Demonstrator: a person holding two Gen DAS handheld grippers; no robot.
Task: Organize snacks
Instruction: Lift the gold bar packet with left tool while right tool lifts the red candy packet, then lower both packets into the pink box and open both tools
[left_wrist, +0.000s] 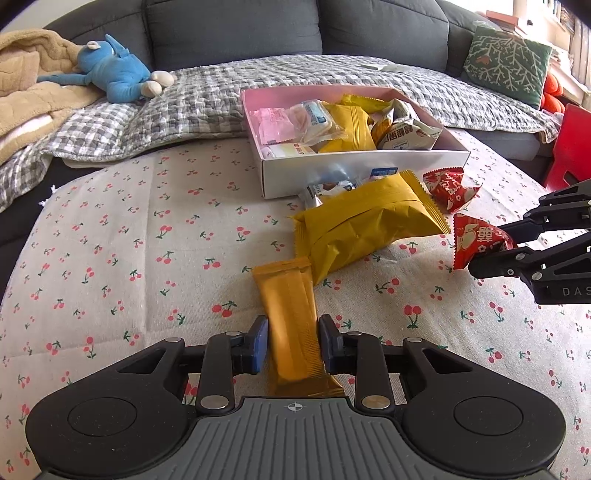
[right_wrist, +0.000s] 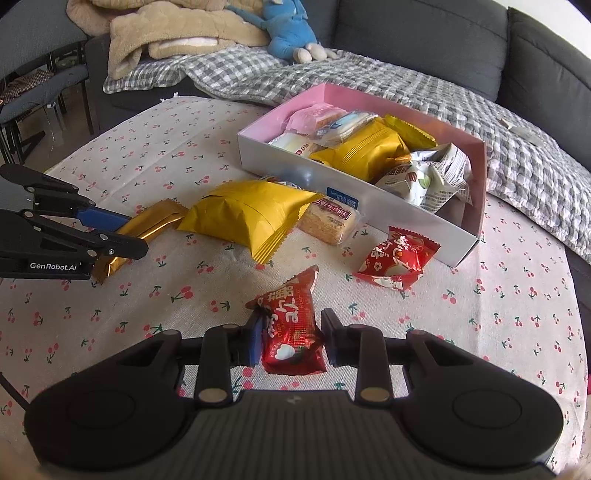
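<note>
Several packets already fill the box (right_wrist: 424, 110) at the tablecloth's (left_wrist: 110, 258) far edge. Five remain outside. Left gripper (left_wrist: 293, 345) pinches gold bar (left_wrist: 291, 325); right gripper (right_wrist: 290, 341) pinches red packet (right_wrist: 291, 332), mid-cloth.

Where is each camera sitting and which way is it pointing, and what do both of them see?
Left wrist: sits on the left gripper, looking forward along its fingers, shut on the orange bar, toward the snack box and sofa; the right gripper shows at right.
Right wrist: sits on the right gripper, shut on a red packet, facing the box from its other corner; the left gripper shows at left.
Shared: box, big yellow bag, second red packet, cherry tablecloth.
</note>
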